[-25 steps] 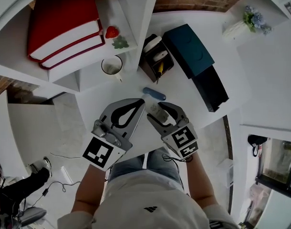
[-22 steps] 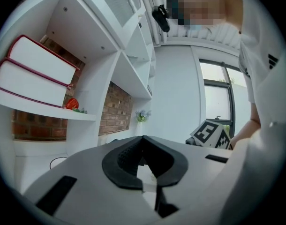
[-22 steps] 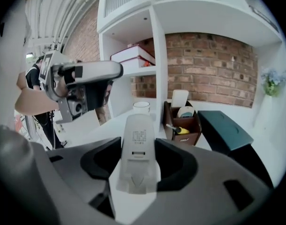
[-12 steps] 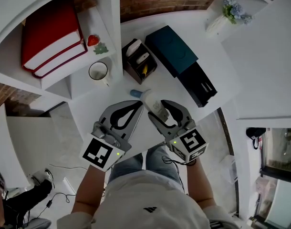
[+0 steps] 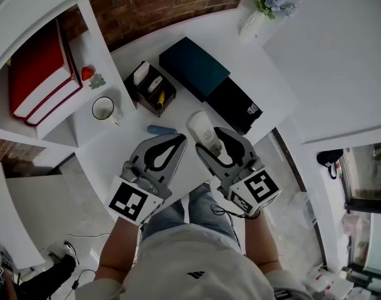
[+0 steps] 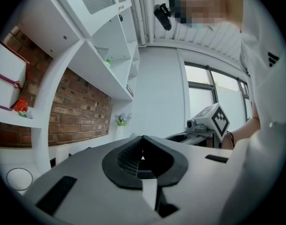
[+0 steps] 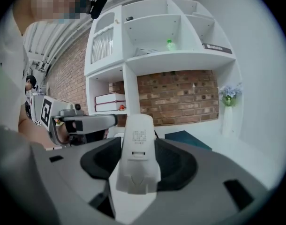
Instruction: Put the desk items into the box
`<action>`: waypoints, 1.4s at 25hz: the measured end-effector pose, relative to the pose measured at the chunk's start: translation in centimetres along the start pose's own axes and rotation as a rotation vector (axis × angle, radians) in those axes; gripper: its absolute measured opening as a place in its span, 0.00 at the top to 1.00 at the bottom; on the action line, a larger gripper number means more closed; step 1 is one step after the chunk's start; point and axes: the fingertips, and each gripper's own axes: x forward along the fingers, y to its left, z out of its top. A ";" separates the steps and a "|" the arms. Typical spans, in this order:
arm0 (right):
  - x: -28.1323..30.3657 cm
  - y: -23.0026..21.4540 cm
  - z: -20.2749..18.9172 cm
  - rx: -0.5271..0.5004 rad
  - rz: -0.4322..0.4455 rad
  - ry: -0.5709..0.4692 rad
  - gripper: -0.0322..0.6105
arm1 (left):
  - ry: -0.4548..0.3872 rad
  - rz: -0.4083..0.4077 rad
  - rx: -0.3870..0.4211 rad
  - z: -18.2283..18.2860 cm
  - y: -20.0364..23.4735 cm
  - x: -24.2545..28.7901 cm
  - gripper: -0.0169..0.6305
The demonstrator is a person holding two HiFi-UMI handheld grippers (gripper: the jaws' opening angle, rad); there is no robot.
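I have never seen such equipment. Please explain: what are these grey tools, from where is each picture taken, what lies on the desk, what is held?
There is no robot: a person holds a two-jaw gripper in each hand. One picture looks down from a camera on the person's head; the other two come from cameras riding on the grippers, looking along the jaws. The left gripper is shut and empty. The right gripper is shut on a white handheld device. On the white desk lie a blue pen, a brown organiser, a dark teal box and a black box. A white mug stands by the shelf unit.
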 end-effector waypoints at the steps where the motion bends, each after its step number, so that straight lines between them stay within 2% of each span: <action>1: -0.6 -0.5 0.2 0.002 -0.011 -0.009 0.58 | -0.001 -0.012 0.002 0.1 -0.4 0.6 0.96; 8: -4.0 -4.0 0.9 0.018 -0.070 -0.046 0.58 | 0.002 -0.080 0.008 0.2 -3.4 4.6 0.96; 18: -8.1 -9.1 0.9 0.025 -0.117 -0.068 0.58 | 0.003 -0.133 0.007 0.4 -7.4 9.9 0.96; 26: -9.4 -13.0 0.8 0.020 -0.108 -0.068 0.58 | 0.005 -0.125 0.003 0.3 -8.9 13.6 0.96; 35: -8.2 -17.0 -1.1 0.039 -0.082 -0.018 0.58 | 0.012 -0.090 0.003 -0.2 -8.8 16.5 0.96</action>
